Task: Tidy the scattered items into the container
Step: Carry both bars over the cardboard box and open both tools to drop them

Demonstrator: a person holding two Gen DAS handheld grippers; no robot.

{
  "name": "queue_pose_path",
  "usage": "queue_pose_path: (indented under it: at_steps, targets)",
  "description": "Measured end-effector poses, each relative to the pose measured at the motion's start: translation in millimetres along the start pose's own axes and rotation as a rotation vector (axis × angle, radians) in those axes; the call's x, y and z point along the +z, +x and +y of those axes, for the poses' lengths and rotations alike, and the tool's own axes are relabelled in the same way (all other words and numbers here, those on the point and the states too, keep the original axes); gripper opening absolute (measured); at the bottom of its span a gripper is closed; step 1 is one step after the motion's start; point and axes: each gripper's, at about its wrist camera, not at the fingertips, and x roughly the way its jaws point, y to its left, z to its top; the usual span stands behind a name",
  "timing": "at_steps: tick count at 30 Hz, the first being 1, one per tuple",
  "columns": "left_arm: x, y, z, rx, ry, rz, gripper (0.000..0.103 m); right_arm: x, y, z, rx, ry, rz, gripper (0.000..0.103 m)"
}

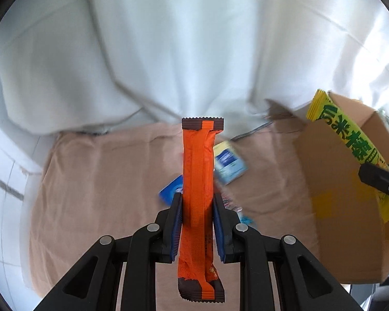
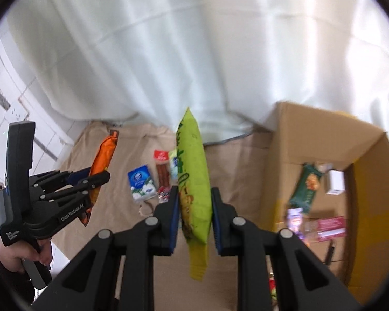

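Hand-held grippers clamp orange packet (image 1: 197,181), green packet (image 2: 193,181); cardboard box (image 2: 277,160) holds snacks.

On your left gripper (image 2: 97,178) you can read "GenRobot.AI" along one black arm (a smaller label on its body is too blurred), and the yellow-green packet (image 1: 350,140) carries large green Chinese characters.

The orange wrapper (image 1: 198,194) hides part of the blurred blue packets (image 1: 229,164) behind it. The cardboard box (image 2: 370,181) runs past the frame's right edge, its contents smeared.
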Motion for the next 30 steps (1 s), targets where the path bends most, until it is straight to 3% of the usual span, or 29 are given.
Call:
queue_pose_path:
  at_steps: [13, 20, 30]
  targets:
    - [51.0, -54.5, -113.0, -0.124, 0.196, -0.123, 0.023, 3.6, -80.1, -65.9, -0.099, 0.079, -0.143, 0.026]
    - [59.2, -61.4, -182.2, -0.209, 0.296, -0.126, 0.023, -8.5, -108.4, -105.3, -0.165, 0.142, -0.166, 0.026]
    - [49.1, -54.7, -251.0, -0.291, 0.407, -0.087, 0.023, -43.8, -130.3, -147.6, -0.234, 0.224, -0.149, 0.026]
